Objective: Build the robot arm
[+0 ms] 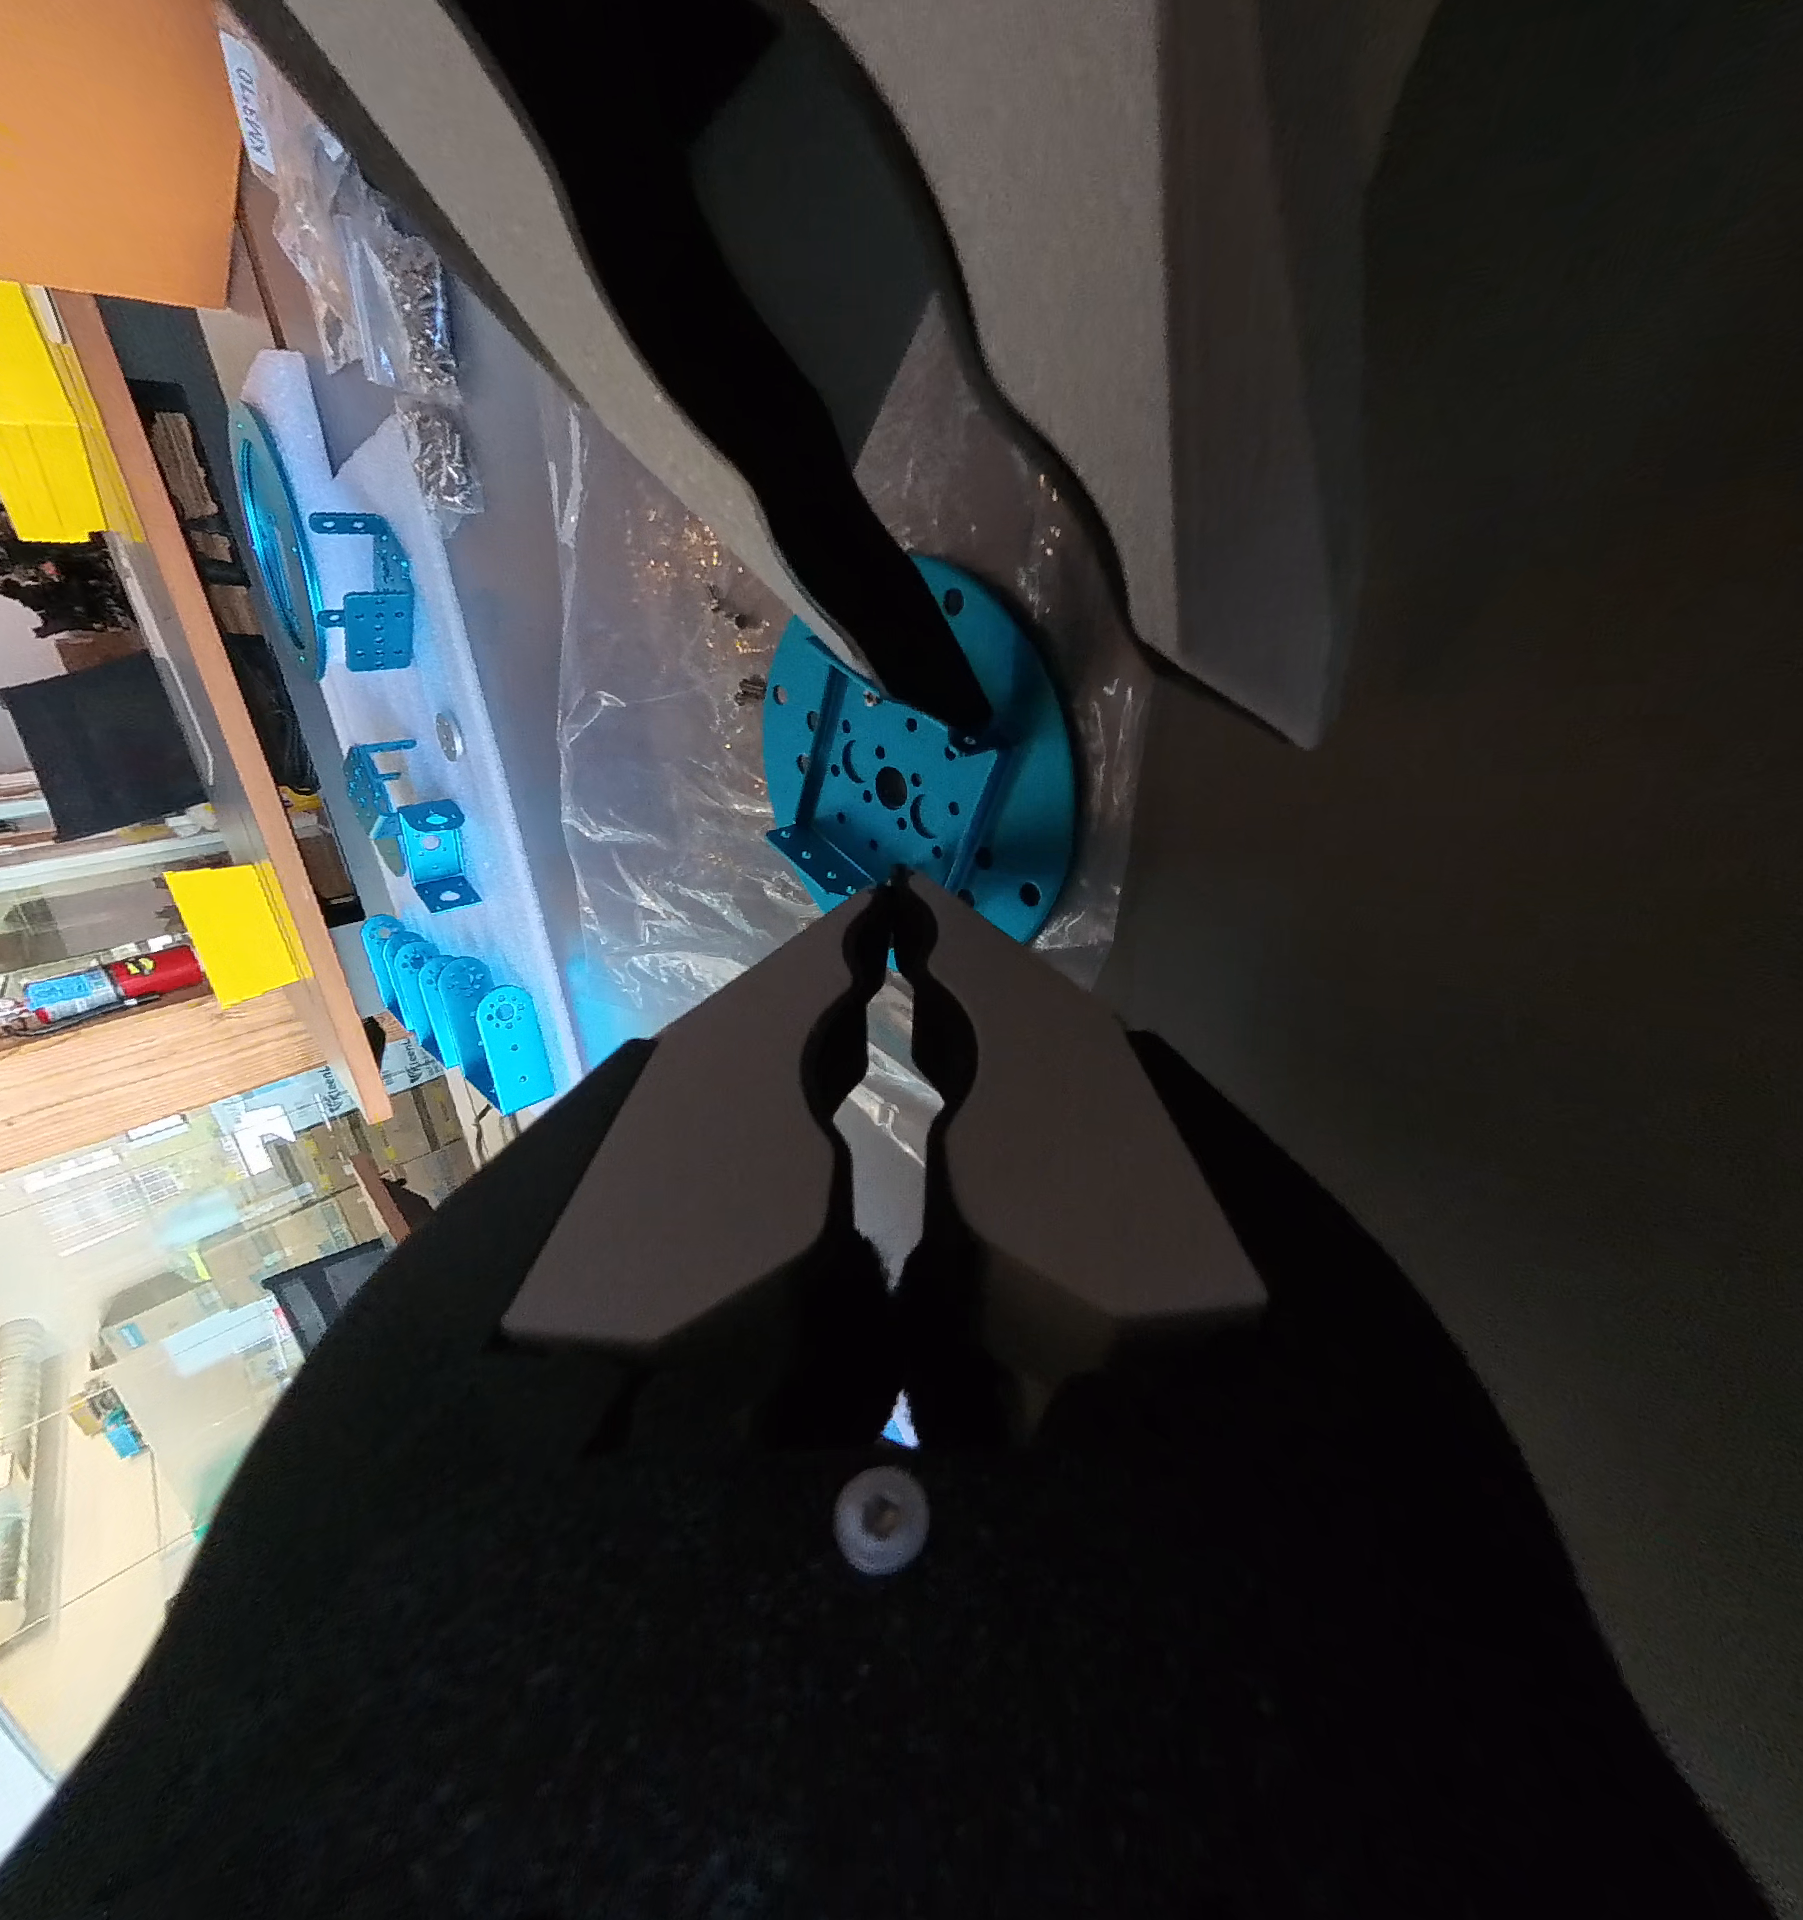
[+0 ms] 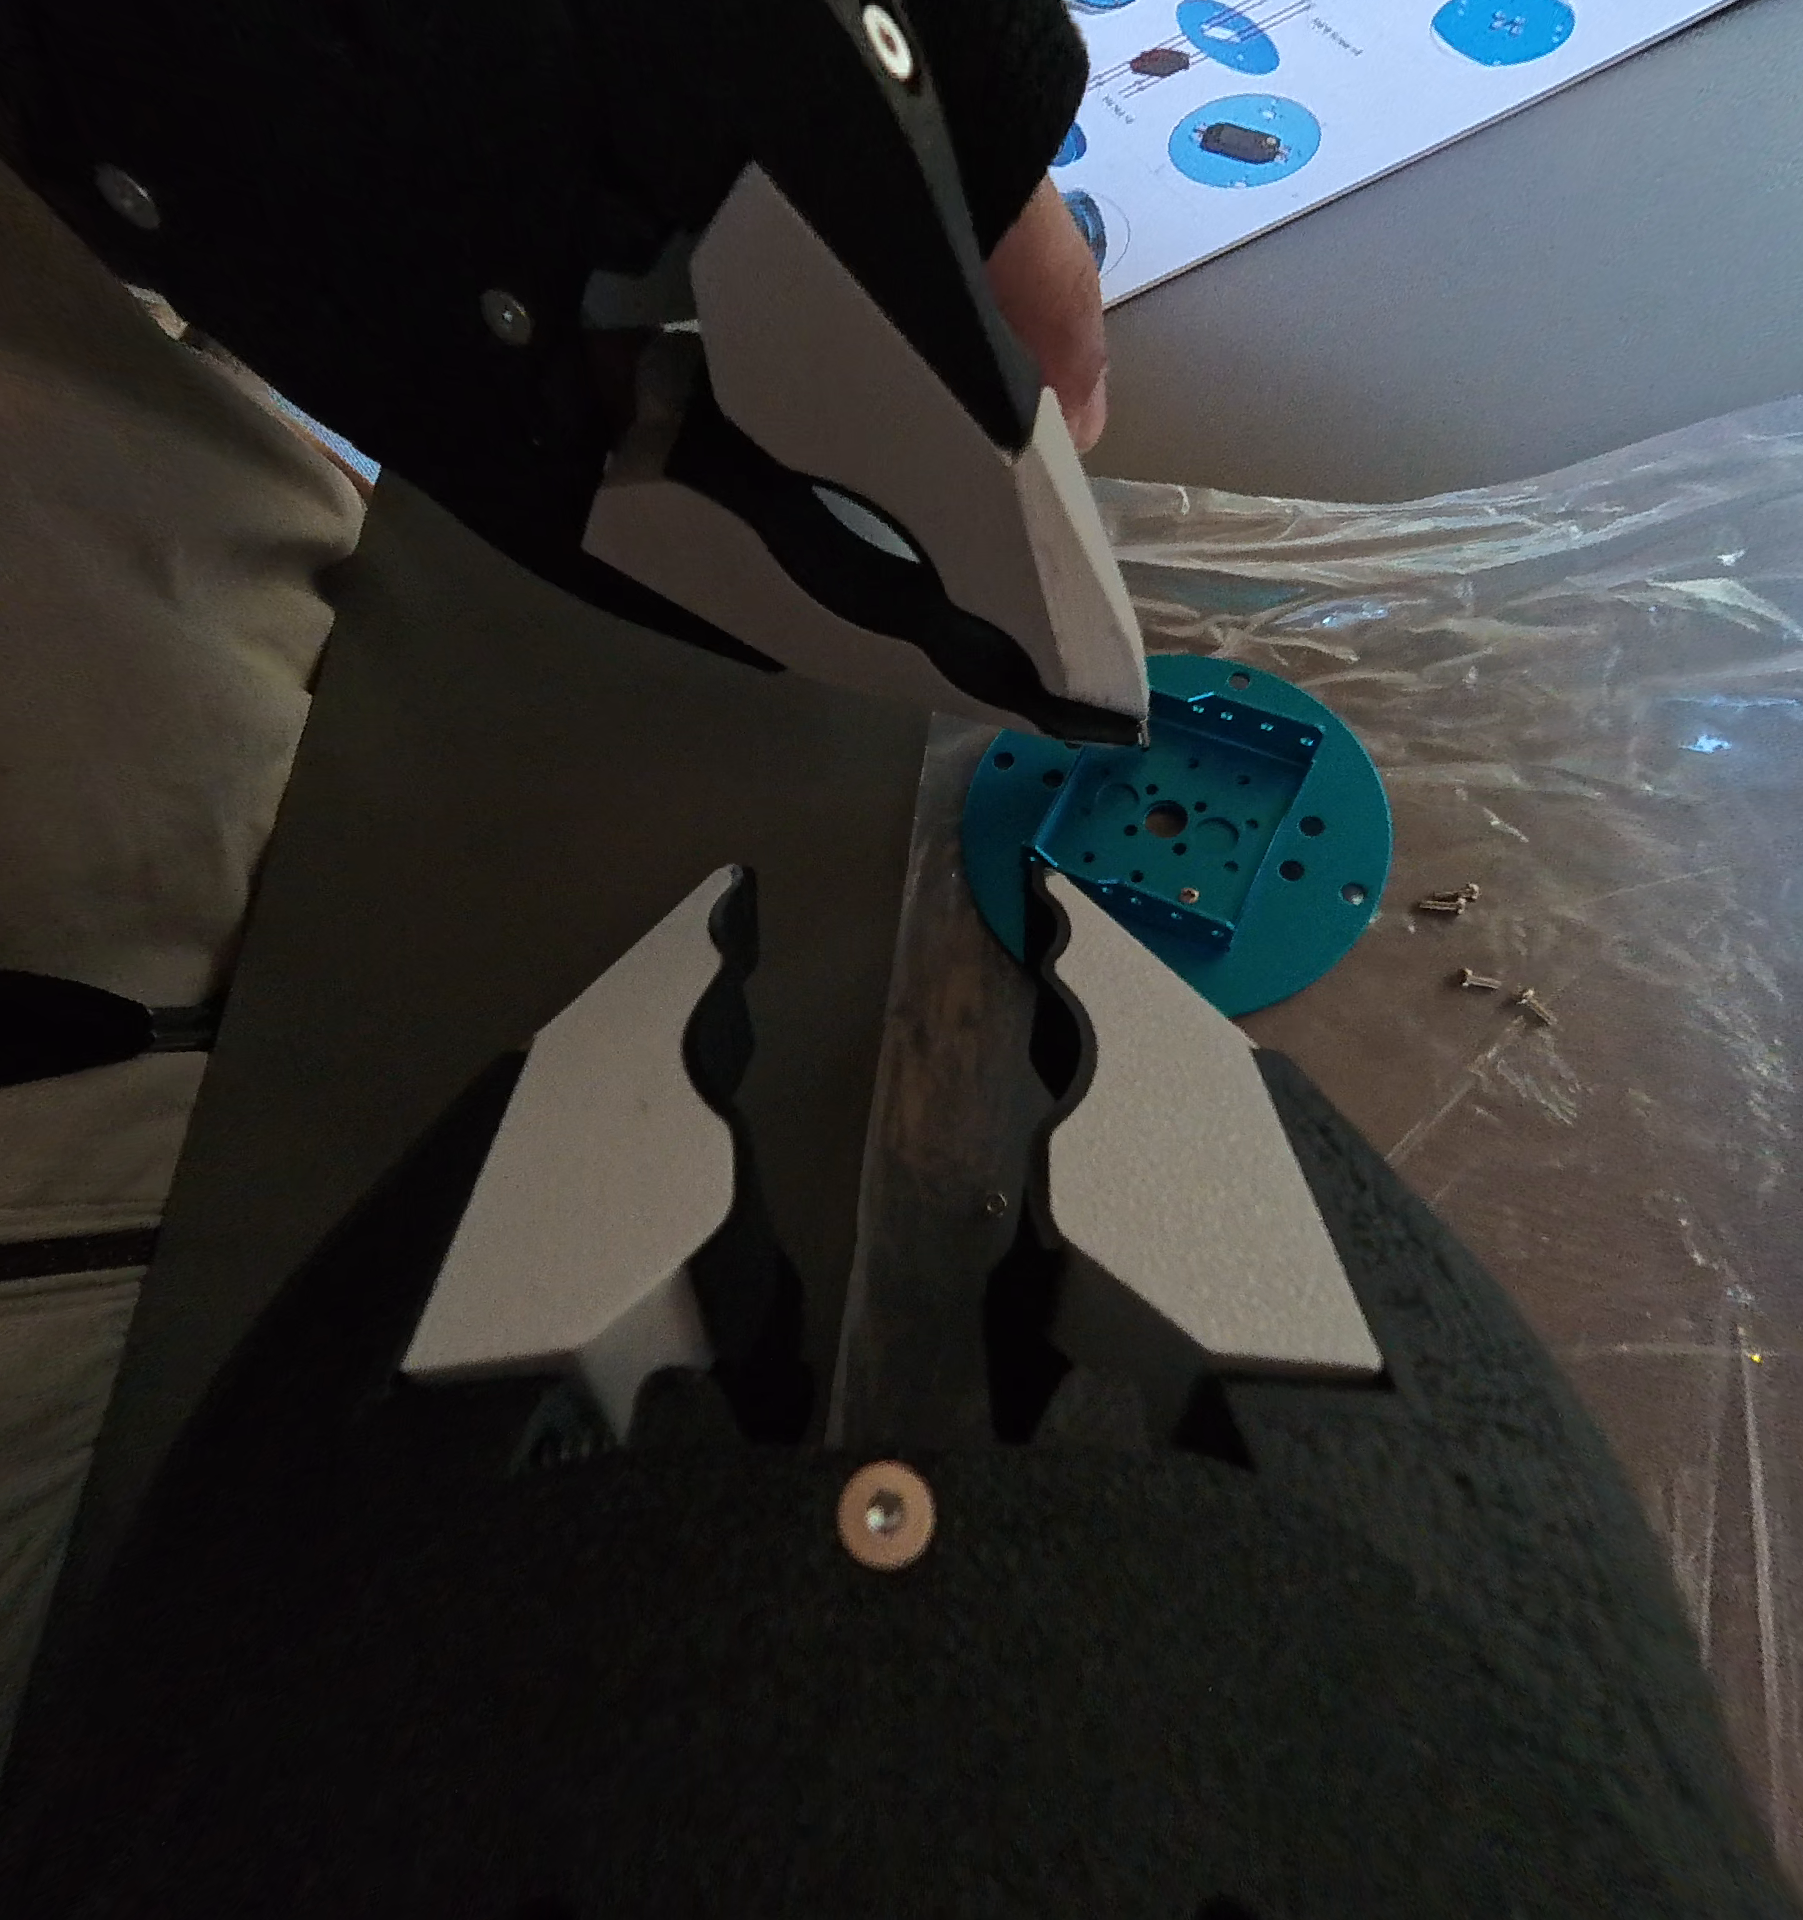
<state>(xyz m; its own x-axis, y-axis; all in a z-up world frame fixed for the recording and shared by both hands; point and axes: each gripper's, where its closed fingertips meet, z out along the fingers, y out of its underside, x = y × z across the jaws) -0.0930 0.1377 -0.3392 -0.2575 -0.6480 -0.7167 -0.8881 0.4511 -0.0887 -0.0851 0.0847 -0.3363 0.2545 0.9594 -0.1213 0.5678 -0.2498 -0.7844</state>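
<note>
I had the left tongs (image 1: 897,883) shut together, their tips resting against the near wall of the blue bracket (image 1: 897,790). I could not tell whether they pinched that wall or only touched it. The bracket sat flat on the round blue plate (image 1: 1022,831), which lay on a crinkled plastic sheet (image 2: 1603,623) near the tabletop's edge.

My right tongs (image 2: 886,883) stood wide apart and held nothing. One fingertip (image 2: 1042,883) touched the bracket's near corner, and the other hung off the tabletop's edge, clear of the plate. In that view the left tongs came in from the far side and met the bracket's far corner.

A few loose screws (image 2: 1448,902) lay on the plastic just right of the plate. A printed sheet (image 2: 1396,125) lay farther off. In the left view, more blue parts sat on white foam (image 1: 502,665) to the far left, beside bags of hardware (image 1: 409,312).
</note>
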